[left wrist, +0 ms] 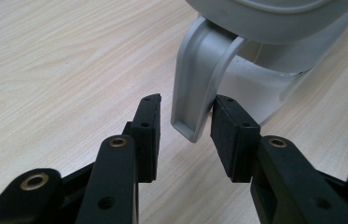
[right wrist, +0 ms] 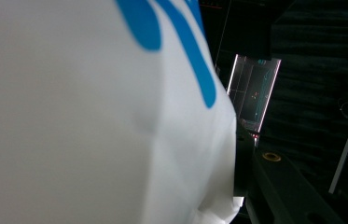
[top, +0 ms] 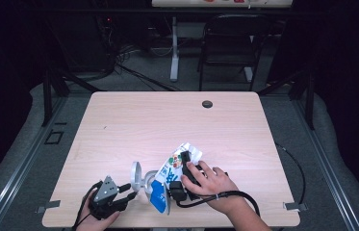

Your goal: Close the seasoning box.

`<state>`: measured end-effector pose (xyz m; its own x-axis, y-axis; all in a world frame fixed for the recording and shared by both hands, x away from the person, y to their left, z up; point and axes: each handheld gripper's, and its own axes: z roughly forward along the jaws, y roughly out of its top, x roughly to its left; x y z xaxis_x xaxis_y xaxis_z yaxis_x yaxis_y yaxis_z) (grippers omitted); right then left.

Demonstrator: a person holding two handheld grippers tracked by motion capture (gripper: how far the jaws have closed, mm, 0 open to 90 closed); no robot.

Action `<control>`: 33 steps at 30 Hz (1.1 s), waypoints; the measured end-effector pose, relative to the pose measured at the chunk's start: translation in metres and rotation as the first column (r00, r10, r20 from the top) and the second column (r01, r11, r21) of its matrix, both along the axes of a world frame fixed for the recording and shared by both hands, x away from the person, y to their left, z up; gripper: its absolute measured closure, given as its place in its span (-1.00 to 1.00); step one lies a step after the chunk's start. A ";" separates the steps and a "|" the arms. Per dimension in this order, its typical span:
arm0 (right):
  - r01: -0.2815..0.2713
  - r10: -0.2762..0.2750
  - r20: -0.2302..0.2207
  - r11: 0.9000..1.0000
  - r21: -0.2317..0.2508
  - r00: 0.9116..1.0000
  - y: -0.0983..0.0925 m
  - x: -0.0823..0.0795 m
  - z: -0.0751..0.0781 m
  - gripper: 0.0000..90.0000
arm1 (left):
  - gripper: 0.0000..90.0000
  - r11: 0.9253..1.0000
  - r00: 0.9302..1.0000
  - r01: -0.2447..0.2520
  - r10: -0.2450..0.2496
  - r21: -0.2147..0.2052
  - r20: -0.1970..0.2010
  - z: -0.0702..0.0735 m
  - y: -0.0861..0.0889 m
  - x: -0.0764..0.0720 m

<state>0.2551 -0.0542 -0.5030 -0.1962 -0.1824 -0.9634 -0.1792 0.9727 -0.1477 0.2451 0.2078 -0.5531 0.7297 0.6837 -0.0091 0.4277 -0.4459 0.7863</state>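
Note:
A pale grey jug (top: 150, 182) with its round lid (top: 135, 173) swung up stands near the front edge of the wooden table (top: 167, 120). My left gripper (top: 129, 190) reaches in from the left, and its jaws straddle the jug's handle (left wrist: 195, 93). The right pad touches the handle and a gap shows at the left pad. A white pouch (top: 173, 168) with blue print leans mouth-down over the jug. My right gripper (top: 184, 161) is shut on the pouch. In the right gripper view the pouch (right wrist: 92, 116) lies against one black finger (right wrist: 245, 158).
A dark round cable hole (top: 207, 104) sits in the tabletop at the far right. A black cable (top: 244, 197) trails from the right gripper along the front edge. Beyond the table stand a black chair (top: 230, 43) and a white post (top: 174, 48).

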 end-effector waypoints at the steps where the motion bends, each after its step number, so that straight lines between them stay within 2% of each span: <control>1: 0.000 0.000 0.002 1.000 -0.002 1.000 0.000 0.000 0.000 0.56 | 0.41 1.000 1.000 0.000 0.000 0.000 0.000 0.000 0.000 0.000; 15: -0.008 0.008 0.008 1.000 -0.006 1.000 0.000 -0.001 0.000 0.60 | 0.41 1.000 1.000 -0.007 0.007 0.005 0.005 0.000 0.000 0.000; 20: 0.002 -0.001 0.022 1.000 -0.027 1.000 0.001 -0.002 0.002 0.61 | 0.42 1.000 1.000 -0.006 0.006 0.005 0.005 0.000 0.000 0.000; 23: -0.017 0.017 0.011 1.000 -0.008 1.000 0.000 0.000 0.000 0.61 | 0.42 1.000 1.000 0.000 0.000 -0.003 0.004 0.000 0.000 0.000; 27: -0.006 0.007 0.012 1.000 -0.012 1.000 0.000 -0.001 0.000 0.62 | 0.42 1.000 1.000 -0.001 0.001 -0.004 0.003 0.000 0.000 0.000; 33: 0.001 -0.001 -0.010 1.000 0.010 1.000 -0.001 -0.001 -0.002 0.63 | 0.42 1.000 1.000 -0.002 0.002 -0.002 0.001 0.000 0.000 0.000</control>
